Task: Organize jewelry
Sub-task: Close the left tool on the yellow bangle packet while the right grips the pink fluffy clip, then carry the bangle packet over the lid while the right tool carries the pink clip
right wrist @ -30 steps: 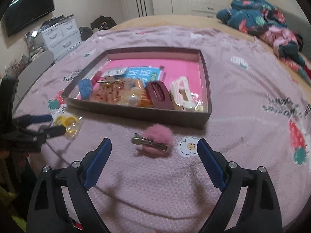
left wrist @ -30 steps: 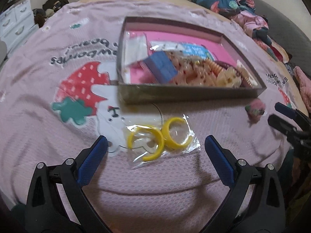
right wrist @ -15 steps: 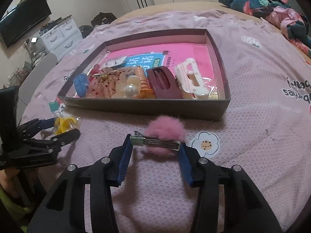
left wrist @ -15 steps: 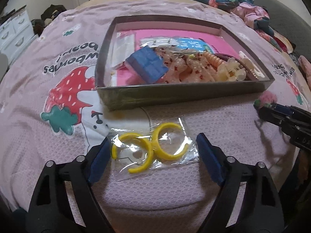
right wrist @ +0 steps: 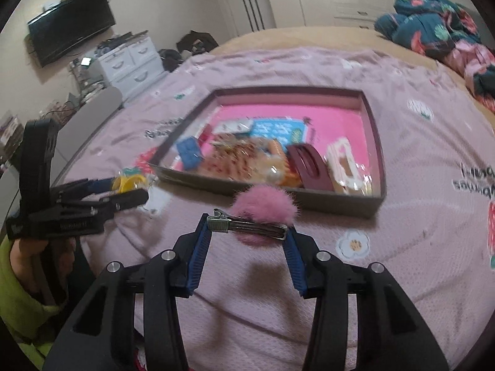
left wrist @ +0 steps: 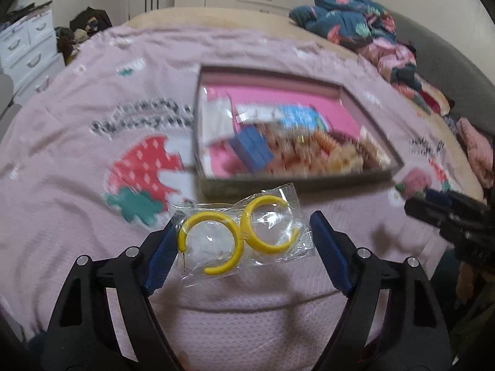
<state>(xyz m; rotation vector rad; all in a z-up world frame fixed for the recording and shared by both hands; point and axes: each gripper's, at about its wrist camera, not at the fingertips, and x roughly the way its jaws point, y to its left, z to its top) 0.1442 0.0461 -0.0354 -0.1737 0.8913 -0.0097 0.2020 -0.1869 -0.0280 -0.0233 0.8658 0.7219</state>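
Observation:
A clear bag with two yellow hoop earrings [left wrist: 241, 235] hangs just above the bedspread, and my left gripper [left wrist: 244, 219] is shut on its two ends. In the right wrist view that left gripper [right wrist: 130, 190] shows at the left with the yellow earrings [right wrist: 130, 182] in it. My right gripper [right wrist: 247, 225] is shut on a metal hair clip with a pink pompom [right wrist: 263, 207], held a little above the cloth. The right gripper [left wrist: 433, 204] and the pompom [left wrist: 414, 182] appear at the right edge of the left wrist view. A dark shallow box [left wrist: 278, 182] with pink lining lies just beyond both.
The box [right wrist: 309, 198] holds a blue card, a maroon hair claw [right wrist: 309, 164], a white claw [right wrist: 343, 160] and several bagged pieces. Pink strawberry bedspread [left wrist: 92, 154] covers the bed. Heaped clothes [right wrist: 433, 34] lie far right, white drawers [right wrist: 130, 61] far left. A green-sleeved hand [right wrist: 18, 278] holds the left gripper.
Both grippers came down open around their items, closed on them, then rose. The earring bag and the pompom clip have left the bedspread with them.

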